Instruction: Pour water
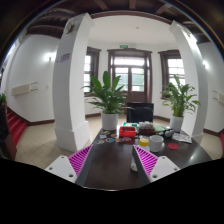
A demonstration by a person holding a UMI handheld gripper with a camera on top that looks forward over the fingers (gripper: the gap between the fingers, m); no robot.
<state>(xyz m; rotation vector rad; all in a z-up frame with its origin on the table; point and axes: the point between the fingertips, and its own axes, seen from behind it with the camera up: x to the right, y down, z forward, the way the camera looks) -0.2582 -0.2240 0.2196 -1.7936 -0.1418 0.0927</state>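
Observation:
My gripper is open and empty, its two magenta pads spread wide over the near end of a dark table. Beyond the fingers, at the table's far end, stand several small items: a yellow cup, a white cup beside it, and a red box behind them. A small pale, see-through thing stands on the table just inside the right finger; I cannot tell what it is. Nothing is between the pads but bare table top.
Coloured rings or lids lie at the far left of the table, and a red flat item at the far right. Two potted plants, white pillars and a wooden door stand behind.

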